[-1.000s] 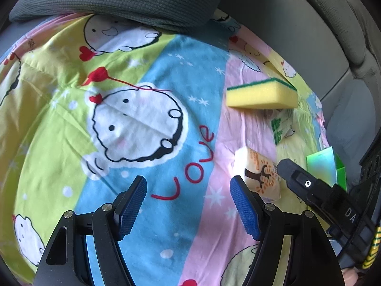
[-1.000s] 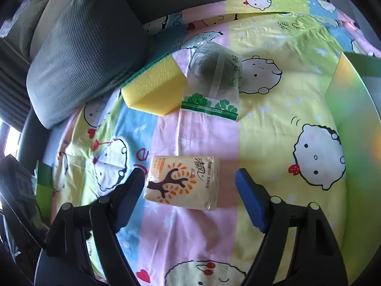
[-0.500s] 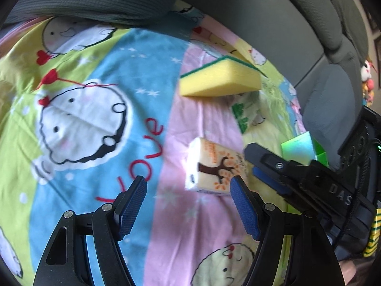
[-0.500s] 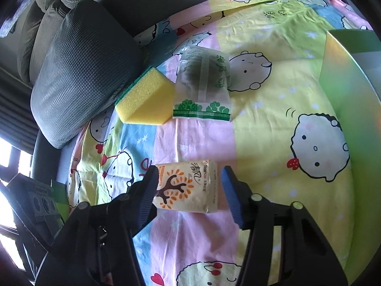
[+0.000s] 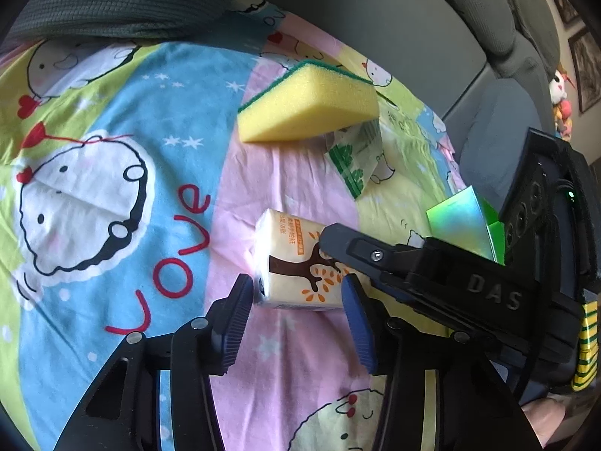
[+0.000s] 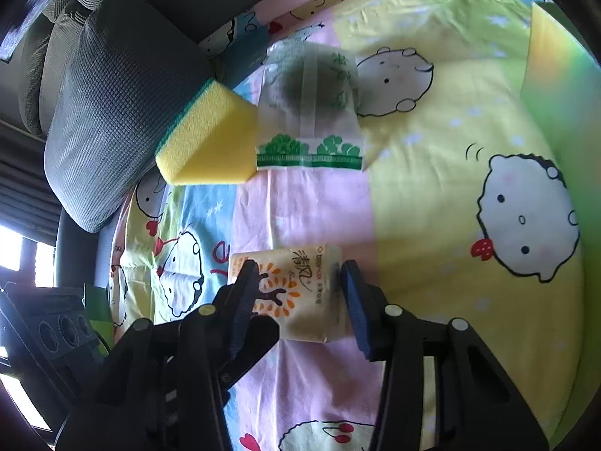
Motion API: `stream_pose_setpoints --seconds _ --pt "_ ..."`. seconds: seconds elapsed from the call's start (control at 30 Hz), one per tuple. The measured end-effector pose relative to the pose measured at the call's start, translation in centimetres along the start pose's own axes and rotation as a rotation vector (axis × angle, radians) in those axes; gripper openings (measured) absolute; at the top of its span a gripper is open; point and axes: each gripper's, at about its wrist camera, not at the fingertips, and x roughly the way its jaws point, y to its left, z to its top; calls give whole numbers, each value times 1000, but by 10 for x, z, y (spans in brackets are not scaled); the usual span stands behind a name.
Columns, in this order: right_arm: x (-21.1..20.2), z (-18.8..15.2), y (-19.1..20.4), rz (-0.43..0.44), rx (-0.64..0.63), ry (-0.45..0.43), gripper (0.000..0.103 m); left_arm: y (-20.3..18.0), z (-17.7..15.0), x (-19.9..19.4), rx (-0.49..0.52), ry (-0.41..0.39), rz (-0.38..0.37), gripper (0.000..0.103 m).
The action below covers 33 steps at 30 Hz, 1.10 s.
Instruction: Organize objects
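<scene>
A cream tissue pack with an orange tree print (image 5: 293,267) (image 6: 296,293) lies on the cartoon bedsheet. My right gripper (image 6: 296,293) is shut on it, its blue pads pressed on both sides. My left gripper (image 5: 296,300) has its jaws narrowed around the near end of the same pack; I cannot tell whether the pads touch it. A yellow sponge with a green back (image 5: 308,107) (image 6: 210,143) lies farther off. A clear bag with green print (image 5: 357,158) (image 6: 311,112) lies beside the sponge.
A shiny green box (image 5: 465,221) (image 6: 556,94) stands at the right. A grey pillow (image 5: 124,0) (image 6: 116,105) lies at the far left. A grey sofa back (image 5: 394,18) runs behind the sheet.
My right gripper has closed onto the tissue pack. My left gripper has moved right toward the pack and its jaws have narrowed around it.
</scene>
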Motion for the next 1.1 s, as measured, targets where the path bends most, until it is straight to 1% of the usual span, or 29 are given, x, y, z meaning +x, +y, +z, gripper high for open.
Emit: stream_pose_setpoints --seconds 0.17,0.33,0.43,0.77,1.1 --pt "-1 0 -3 17 18 5 41 -8 -2 -9 35 -30 1 49" --pt "-19 -3 5 28 -16 -42 41 -20 -5 -27 81 -86 6 49" --pt "-37 -4 9 44 -36 -86 41 -29 -7 -40 117 -128 -9 49" --pt "-98 -14 16 39 -93 -259 41 -63 -12 -70 225 -224 -78 49" --pt "-142 -23 14 7 -116 -380 42 -91 -16 -83 300 -272 -147 49"
